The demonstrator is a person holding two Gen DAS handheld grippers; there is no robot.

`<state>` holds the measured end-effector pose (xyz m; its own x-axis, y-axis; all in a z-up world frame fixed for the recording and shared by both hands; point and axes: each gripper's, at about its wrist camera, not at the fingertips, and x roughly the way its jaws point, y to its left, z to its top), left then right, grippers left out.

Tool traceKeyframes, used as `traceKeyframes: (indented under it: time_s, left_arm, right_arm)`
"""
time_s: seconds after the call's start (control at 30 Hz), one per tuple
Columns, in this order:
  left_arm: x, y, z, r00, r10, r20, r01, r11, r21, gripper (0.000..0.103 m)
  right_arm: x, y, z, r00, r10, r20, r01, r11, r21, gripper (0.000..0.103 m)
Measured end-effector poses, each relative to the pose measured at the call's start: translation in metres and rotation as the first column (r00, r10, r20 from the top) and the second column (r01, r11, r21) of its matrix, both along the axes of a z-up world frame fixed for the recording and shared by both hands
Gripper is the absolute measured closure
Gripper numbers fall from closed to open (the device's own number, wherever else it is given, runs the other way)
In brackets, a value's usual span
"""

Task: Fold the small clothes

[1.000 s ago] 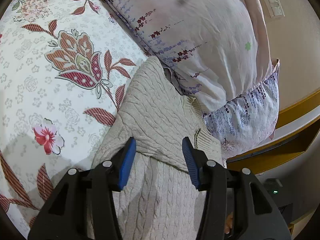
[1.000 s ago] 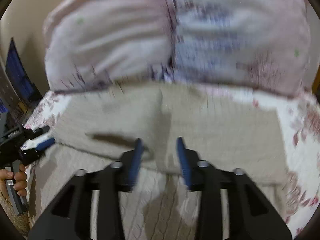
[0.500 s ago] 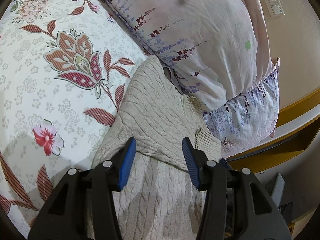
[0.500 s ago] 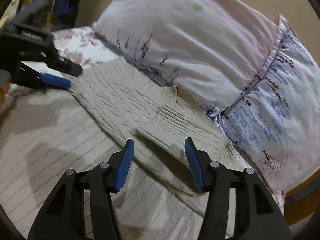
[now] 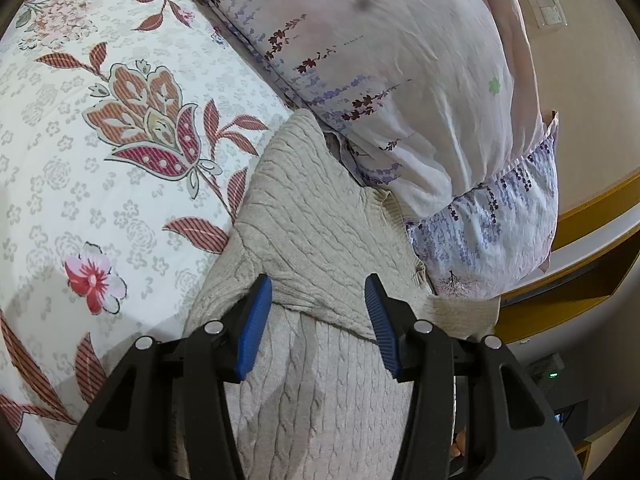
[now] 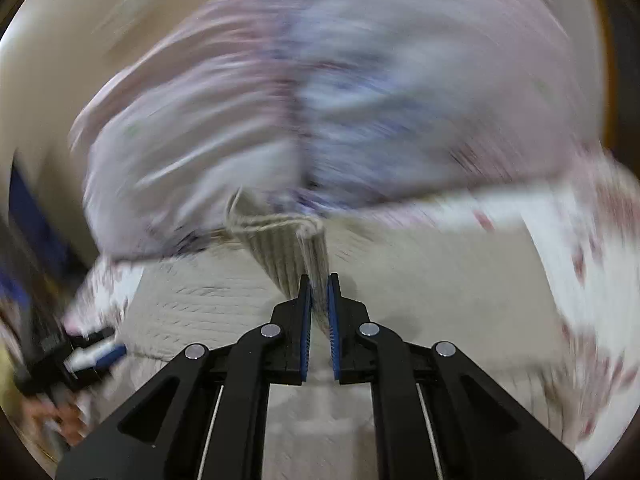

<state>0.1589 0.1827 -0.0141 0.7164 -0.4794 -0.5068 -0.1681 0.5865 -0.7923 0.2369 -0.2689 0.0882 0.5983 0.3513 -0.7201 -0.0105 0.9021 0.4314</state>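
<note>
A beige cable-knit sweater (image 5: 312, 240) lies on the floral bedspread, its upper part folded over the body, its collar against the pillows. My left gripper (image 5: 318, 304) is open and hovers just over the fold edge, holding nothing. In the blurred right wrist view, my right gripper (image 6: 319, 300) is shut on the sweater's ribbed cuff (image 6: 288, 244) and holds it lifted above the sweater (image 6: 420, 292). The left gripper (image 6: 94, 354) shows at the lower left there.
Two floral pillows (image 5: 400, 80) lean against the headboard behind the sweater. The bedspread (image 5: 100, 180) stretches to the left. A wooden bed frame (image 5: 580, 240) and wall switches (image 5: 548, 4) are at the right.
My right gripper has closed on the ribbed cuff and lifted it, swinging fast. My left gripper has stayed in place, open. The cuff now sticks out at the sweater's right edge.
</note>
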Motion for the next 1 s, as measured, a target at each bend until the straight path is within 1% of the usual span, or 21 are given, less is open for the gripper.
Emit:
traceKeyframes:
  time_s: [0.03,0.07,0.1,0.17,0.2,0.27,0.3,0.33,0.37,0.4,0.47,0.57,0.63,0.7,0.77,0.8,0.9,0.97,1.0]
  left_arm:
    - [0.0,0.0,0.0,1.0,-0.003,0.001,0.003,1.0,0.001,0.052]
    - [0.0,-0.001,0.001,1.0,-0.008,0.003,0.008,1.0,0.002,0.05]
    - [0.0,-0.002,0.002,1.0,-0.014,0.005,0.014,1.0,0.006,0.047]
    - [0.002,-0.004,0.003,1.0,-0.023,0.009,0.023,1.0,0.012,0.044]
    - [0.001,-0.005,0.004,1.0,-0.027,0.011,0.027,0.999,0.017,0.042]
    - [0.001,-0.007,0.005,0.999,-0.032,0.015,0.032,0.999,0.024,0.04]
    - [0.001,-0.008,0.005,0.999,-0.036,0.016,0.035,0.999,0.029,0.039]
    - [0.002,-0.008,0.005,0.999,-0.038,0.016,0.038,0.999,0.031,0.038]
    - [0.002,-0.008,0.005,0.999,-0.04,0.016,0.039,0.999,0.031,0.038]
    - [0.002,-0.009,0.005,0.999,-0.042,0.015,0.041,0.999,0.029,0.038]
    - [0.002,-0.008,0.005,0.999,-0.045,0.015,0.044,0.999,0.026,0.038]
    - [0.002,-0.008,0.005,0.999,-0.048,0.015,0.048,0.998,0.028,0.037]
    - [0.002,-0.009,0.005,0.999,-0.052,0.016,0.051,0.998,0.032,0.035]
    - [0.003,-0.01,0.006,0.998,-0.059,0.016,0.058,0.998,0.036,0.033]
    - [0.003,-0.011,0.006,0.998,-0.066,0.016,0.066,0.997,0.035,0.031]
    - [0.003,-0.011,0.007,0.997,-0.07,0.016,0.069,0.997,0.034,0.03]
    - [0.003,-0.011,0.007,0.997,-0.08,0.015,0.08,0.996,0.034,0.03]
    - [0.003,-0.011,0.007,0.996,-0.088,0.016,0.088,0.995,0.036,0.03]
    - [0.003,-0.012,0.007,0.996,-0.091,0.015,0.09,0.995,0.038,0.03]
  right_arm:
    - [-0.001,-0.011,-0.006,0.999,-0.019,-0.034,0.02,0.999,0.032,0.093]
    - [-0.001,-0.022,-0.013,0.997,-0.032,-0.071,0.038,0.997,0.072,0.086]
    - [-0.002,-0.03,-0.019,0.994,-0.042,-0.101,0.053,0.992,0.118,0.067]
    - [-0.004,-0.046,-0.028,0.986,-0.057,-0.157,0.092,0.97,0.227,0.043]
    - [-0.003,-0.054,-0.033,0.98,-0.063,-0.187,0.114,0.954,0.279,0.043]
    - [0.0,-0.059,-0.04,0.975,-0.069,-0.213,0.136,0.938,0.32,0.043]
    - [0.001,-0.061,-0.043,0.97,-0.082,-0.23,0.156,0.933,0.324,0.043]
    - [0.002,-0.063,-0.047,0.964,-0.1,-0.246,0.178,0.932,0.316,0.043]
    - [0.003,-0.067,-0.051,0.958,-0.12,-0.261,0.202,0.927,0.315,0.047]
    - [0.002,-0.071,-0.055,0.95,-0.147,-0.275,0.236,0.916,0.325,0.054]
    - [0.0,-0.077,-0.06,0.938,-0.189,-0.291,0.285,0.897,0.338,0.059]
    - [0.01,-0.078,-0.064,0.937,-0.195,-0.29,0.288,0.9,0.328,0.06]
    - [0.017,-0.074,-0.064,0.939,-0.203,-0.279,0.285,0.912,0.296,0.065]
    - [0.024,-0.071,-0.064,0.946,-0.188,-0.264,0.26,0.926,0.275,0.095]
    - [0.02,-0.069,-0.056,0.959,-0.187,-0.215,0.242,0.932,0.269,0.095]
    - [0.012,-0.066,-0.045,0.97,-0.184,-0.158,0.22,0.942,0.253,0.095]
    - [-0.009,-0.064,-0.03,0.977,-0.192,-0.088,0.207,0.954,0.216,0.096]
    - [-0.015,-0.063,-0.033,0.974,-0.202,-0.097,0.217,0.96,0.175,0.096]
    - [-0.014,-0.064,-0.038,0.972,-0.202,-0.118,0.218,0.964,0.151,0.096]
